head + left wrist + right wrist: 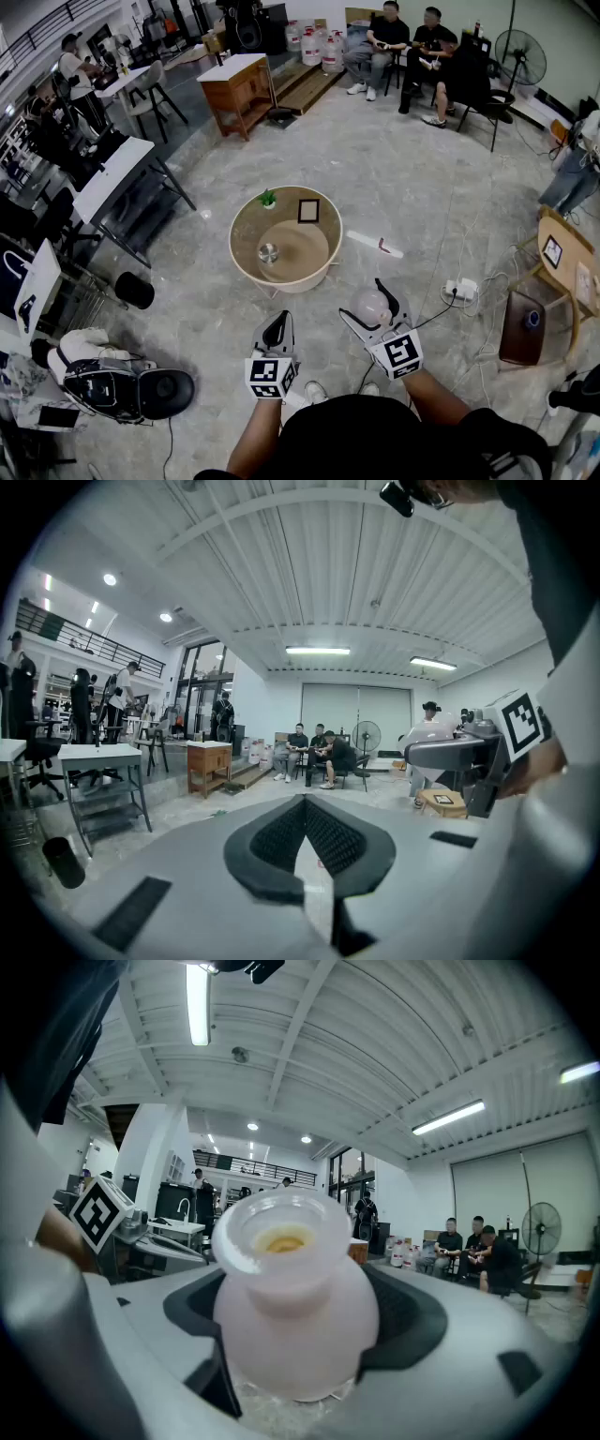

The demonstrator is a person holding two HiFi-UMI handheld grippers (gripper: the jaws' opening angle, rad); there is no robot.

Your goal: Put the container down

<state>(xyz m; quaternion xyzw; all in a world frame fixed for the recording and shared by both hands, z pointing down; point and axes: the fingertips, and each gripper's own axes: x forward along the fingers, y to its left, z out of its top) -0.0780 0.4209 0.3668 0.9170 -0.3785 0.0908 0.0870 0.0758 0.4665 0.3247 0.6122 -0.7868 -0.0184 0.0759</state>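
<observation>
Milky, frosted and smooth all over the container (291, 1307), translucent; glass or plastic, cannot tell. Matt grey plastic on the shells of the right gripper (367, 302) and the left gripper (305, 803), with black, finely textured, rubbery-looking pads (272, 841). Pale matt wood on the round table (246, 246); on it, a small shiny metal bowl (268, 252). Around the round table, mottled grey stone-like floor (403, 187) with a faint sheen.

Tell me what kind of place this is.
Probably a big open workshop or lab hall, not a home. It has a bare grey floor, white work desks along one side, a cluster of water jugs, and a ribbed ceiling with tube lights.
</observation>
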